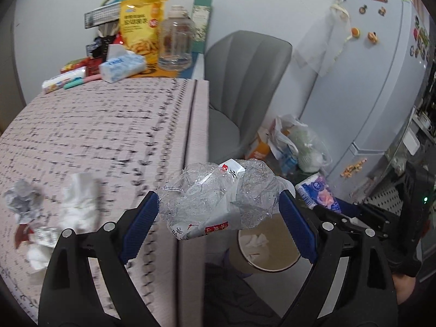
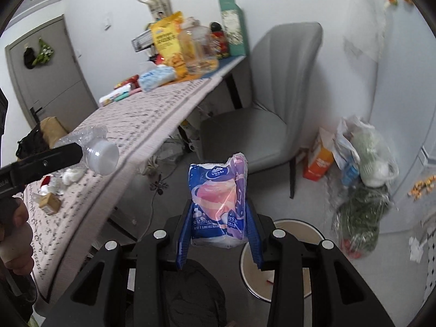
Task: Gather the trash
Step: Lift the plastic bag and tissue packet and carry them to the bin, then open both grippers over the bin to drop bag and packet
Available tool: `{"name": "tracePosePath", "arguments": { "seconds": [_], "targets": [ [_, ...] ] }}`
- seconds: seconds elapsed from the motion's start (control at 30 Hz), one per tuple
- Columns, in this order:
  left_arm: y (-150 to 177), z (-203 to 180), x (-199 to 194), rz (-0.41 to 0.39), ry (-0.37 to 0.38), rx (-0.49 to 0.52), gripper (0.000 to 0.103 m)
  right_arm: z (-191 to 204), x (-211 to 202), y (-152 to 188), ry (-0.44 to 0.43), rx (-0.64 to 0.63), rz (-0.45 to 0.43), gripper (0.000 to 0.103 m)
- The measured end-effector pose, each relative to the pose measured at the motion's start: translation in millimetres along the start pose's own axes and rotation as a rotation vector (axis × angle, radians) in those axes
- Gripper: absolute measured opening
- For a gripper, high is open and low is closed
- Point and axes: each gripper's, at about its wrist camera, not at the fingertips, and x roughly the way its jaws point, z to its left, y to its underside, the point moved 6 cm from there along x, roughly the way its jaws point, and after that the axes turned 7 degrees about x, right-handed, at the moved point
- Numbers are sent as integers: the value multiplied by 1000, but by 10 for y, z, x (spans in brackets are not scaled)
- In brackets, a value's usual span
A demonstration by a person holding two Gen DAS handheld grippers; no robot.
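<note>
My left gripper [image 1: 219, 208] is shut on a crushed clear plastic bottle [image 1: 215, 199] with a white and red label, held past the table's right edge above the round trash bin [image 1: 288, 256]. The bottle also shows in the right wrist view [image 2: 92, 147]. My right gripper [image 2: 219, 234] is shut on a blue and pink tissue pack wrapper [image 2: 218, 199], held above the floor just left of the bin [image 2: 294, 224]. The wrapper also shows in the left wrist view [image 1: 318, 190]. Crumpled tissues [image 1: 79, 201] and a crumpled wrapper [image 1: 23, 200] lie on the table.
The table [image 1: 95, 125] has a pink patterned cloth, with a tissue box [image 1: 122, 65], a yellow snack bag [image 1: 141, 27] and a clear jar [image 1: 175, 43] at its far end. A grey chair [image 2: 272, 95] stands beyond it. Plastic bags [image 2: 362, 163] lie by the fridge [image 1: 376, 76].
</note>
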Motion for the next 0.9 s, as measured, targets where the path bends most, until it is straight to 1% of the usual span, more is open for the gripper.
{"name": "tracePosePath", "arguments": {
  "seconds": [0.3, 0.5, 0.57, 0.6, 0.67, 0.73, 0.83, 0.9],
  "targets": [
    [-3, -377, 394, 46, 41, 0, 88, -525, 169, 68, 49, 52, 28, 37],
    [18, -479, 557, 78, 44, 9, 88, -790, 333, 159, 66, 93, 37, 38],
    [25, -502, 596, 87, 44, 10, 88, -865, 413, 185, 73, 101, 35, 47],
    [31, -515, 623, 93, 44, 9, 88, -904, 450, 189, 83, 104, 30, 49],
    [40, -531, 666, 106, 43, 9, 88, -996, 523, 182, 96, 116, 23, 72],
    [57, -557, 718, 130, 35, 20, 88, -1076, 536, 164, 94, 141, 11, 75],
    [54, -609, 778, 145, 50, 27, 88, -1222, 487, 142, 99, 182, -4, 81],
    [56, -682, 851, 159, 61, 37, 88, -1309, 423, 149, 101, 201, -16, 82]
  ]
}}
